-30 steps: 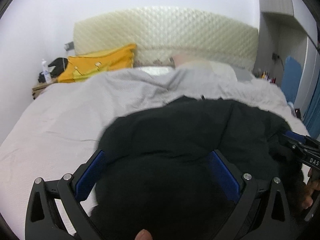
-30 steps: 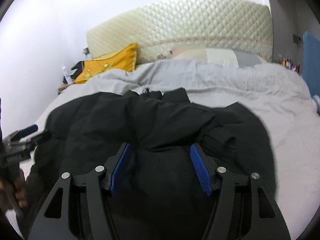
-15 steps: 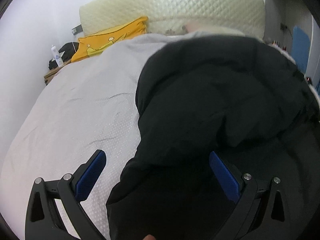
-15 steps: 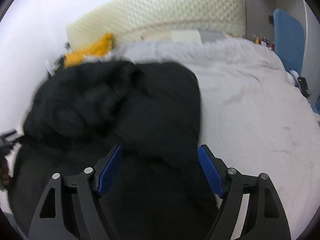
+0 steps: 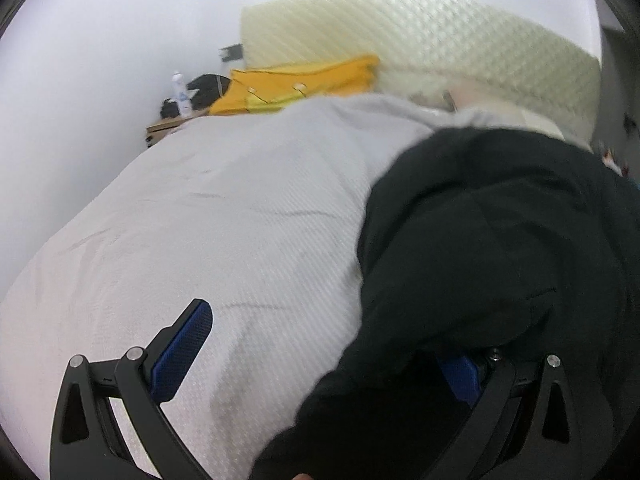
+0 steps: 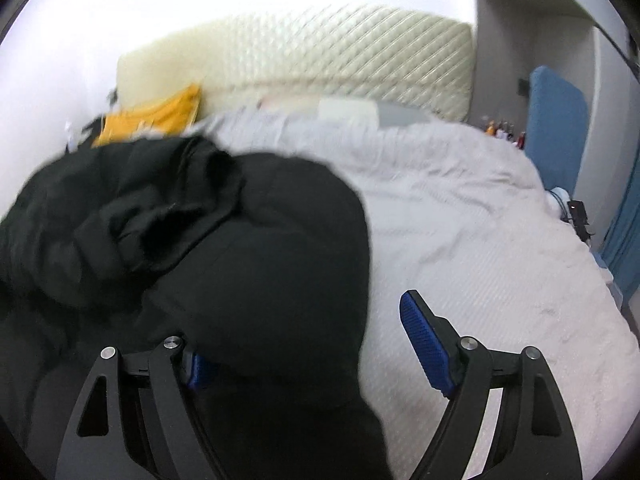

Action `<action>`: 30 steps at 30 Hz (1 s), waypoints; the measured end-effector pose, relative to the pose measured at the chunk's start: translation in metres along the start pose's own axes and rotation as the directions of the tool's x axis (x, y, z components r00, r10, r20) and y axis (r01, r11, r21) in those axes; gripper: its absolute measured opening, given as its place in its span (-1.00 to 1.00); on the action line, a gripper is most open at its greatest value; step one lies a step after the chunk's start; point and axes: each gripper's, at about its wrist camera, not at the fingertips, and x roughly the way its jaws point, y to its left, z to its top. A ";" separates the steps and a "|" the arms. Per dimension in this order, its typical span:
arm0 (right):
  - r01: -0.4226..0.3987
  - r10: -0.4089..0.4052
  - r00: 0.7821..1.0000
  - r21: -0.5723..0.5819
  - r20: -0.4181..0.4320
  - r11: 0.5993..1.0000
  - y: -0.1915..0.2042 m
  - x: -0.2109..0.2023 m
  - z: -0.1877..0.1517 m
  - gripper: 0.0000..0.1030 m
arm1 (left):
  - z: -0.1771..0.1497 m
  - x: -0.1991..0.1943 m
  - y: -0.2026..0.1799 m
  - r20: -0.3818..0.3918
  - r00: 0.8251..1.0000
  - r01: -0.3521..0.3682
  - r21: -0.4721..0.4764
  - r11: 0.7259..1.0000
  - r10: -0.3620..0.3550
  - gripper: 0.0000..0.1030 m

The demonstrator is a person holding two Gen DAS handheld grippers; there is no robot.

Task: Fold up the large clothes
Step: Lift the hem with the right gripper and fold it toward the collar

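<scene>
On the grey-covered bed (image 5: 224, 240), the black garment (image 6: 256, 264) now lies doubled over between both claws — the right claw (image 6: 316, 340) has just spread wide, the left claw (image 5: 320, 356) gapes too — so this fold looks laid.

This is a bedroom in a home. A big bed (image 5: 224, 240) with a soft gray cover fills most of the room. A puffy cream headboard (image 6: 320, 52) stands at its top against a white wall. A yellow pillow (image 5: 296, 84) lies near it. A small wooden table (image 5: 164, 128) beside the bed holds a white bottle (image 5: 181, 94). More little bottles (image 6: 502, 128) stand on the other side.
</scene>
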 end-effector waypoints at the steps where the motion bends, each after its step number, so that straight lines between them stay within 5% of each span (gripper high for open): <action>1: -0.007 0.006 1.000 0.039 0.013 0.999 -0.008 0.000 0.002 0.56 | 0.001 0.000 0.004 0.006 1.000 0.001 -0.010 1.000 -0.001 1.00; 15: -0.018 0.039 0.992 0.163 -0.121 0.987 -0.034 0.052 -0.030 0.58 | -0.003 0.047 0.021 -0.083 0.996 0.037 -0.041 0.998 -0.040 1.00; 24: -0.050 0.059 0.993 0.089 -0.101 0.995 -0.016 0.000 -0.012 0.58 | 0.012 -0.009 0.010 -0.053 0.997 0.053 0.001 0.999 -0.053 0.99; 30: -0.094 0.096 0.995 0.058 -0.019 0.994 -0.001 -0.070 0.012 0.58 | 0.020 -0.083 0.005 0.028 0.993 0.117 -0.006 0.993 -0.117 0.99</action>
